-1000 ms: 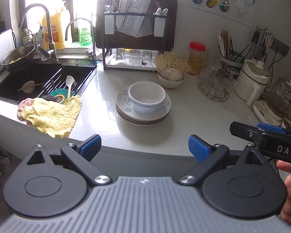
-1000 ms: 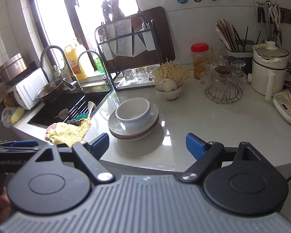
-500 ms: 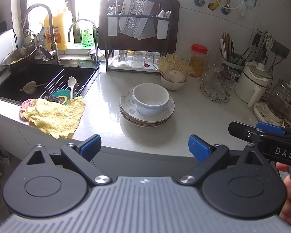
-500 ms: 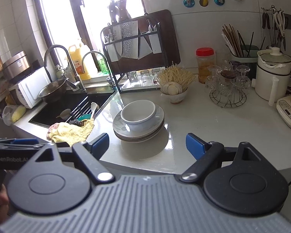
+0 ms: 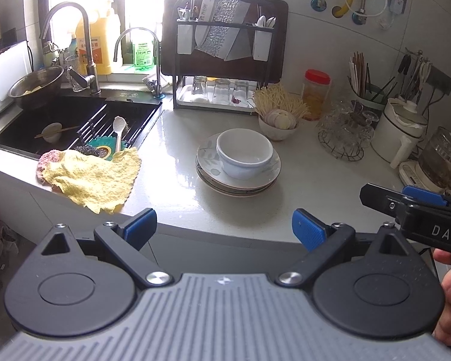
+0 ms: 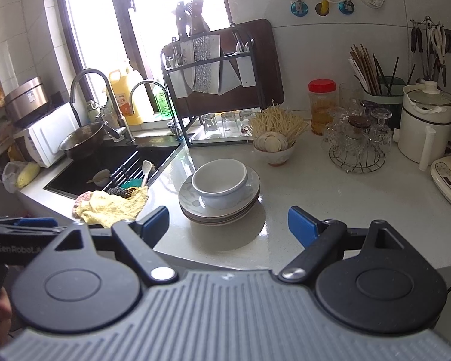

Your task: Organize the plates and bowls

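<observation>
A white bowl [image 5: 244,153] [image 6: 221,183] sits in a stack of patterned plates [image 5: 240,182] [image 6: 222,210] in the middle of the white counter. My left gripper [image 5: 224,227] hangs open at the counter's near edge, short of the stack, with nothing between its blue pads. Just as wide stands my right gripper [image 6: 228,225], open and empty, a little nearer the plates. Each gripper shows at the side of the other's view, with a hand on its grip.
A black sink [image 5: 66,120] with a spoon and small bowl lies left, a yellow cloth [image 5: 93,177] over its corner. A knife and glass rack [image 5: 222,57], a bowl of noodles and garlic [image 5: 278,120], a glass stand [image 5: 342,132], a kettle [image 5: 403,132] and a chopstick holder line the back.
Both views have shifted slightly; the plate stack sits a little further right in each frame. Both grippers have stayed open and empty.
</observation>
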`<state>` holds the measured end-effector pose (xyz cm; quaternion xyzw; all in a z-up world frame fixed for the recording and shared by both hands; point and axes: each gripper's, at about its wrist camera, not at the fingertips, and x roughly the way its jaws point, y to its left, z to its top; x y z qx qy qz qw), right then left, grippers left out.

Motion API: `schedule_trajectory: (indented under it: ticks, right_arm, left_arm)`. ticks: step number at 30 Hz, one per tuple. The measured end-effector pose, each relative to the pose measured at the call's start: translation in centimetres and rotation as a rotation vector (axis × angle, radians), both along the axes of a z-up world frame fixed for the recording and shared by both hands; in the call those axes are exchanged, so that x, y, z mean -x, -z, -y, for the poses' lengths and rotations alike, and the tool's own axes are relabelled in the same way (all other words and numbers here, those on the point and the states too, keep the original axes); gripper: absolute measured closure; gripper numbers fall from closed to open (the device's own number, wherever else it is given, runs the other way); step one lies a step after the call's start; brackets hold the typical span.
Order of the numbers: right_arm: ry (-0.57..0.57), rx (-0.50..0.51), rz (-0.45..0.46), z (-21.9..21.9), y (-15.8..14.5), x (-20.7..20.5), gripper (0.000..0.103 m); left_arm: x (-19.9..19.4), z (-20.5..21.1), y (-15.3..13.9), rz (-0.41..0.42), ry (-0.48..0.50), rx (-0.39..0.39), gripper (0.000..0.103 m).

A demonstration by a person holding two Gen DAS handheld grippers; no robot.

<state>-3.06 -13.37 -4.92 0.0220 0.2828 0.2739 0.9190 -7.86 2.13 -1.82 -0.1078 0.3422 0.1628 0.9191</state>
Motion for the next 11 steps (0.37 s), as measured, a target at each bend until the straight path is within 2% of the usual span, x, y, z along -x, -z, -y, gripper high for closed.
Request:
schedule_trajectory:
  ticks: [11]
  right_arm:
    - [0.002, 0.009, -0.009, -0.28, 0.07, -0.16, 0.016]
  left_arm:
    - [-0.39, -0.47, -0.14, 0.002, 0.001, 0.007, 0.004]
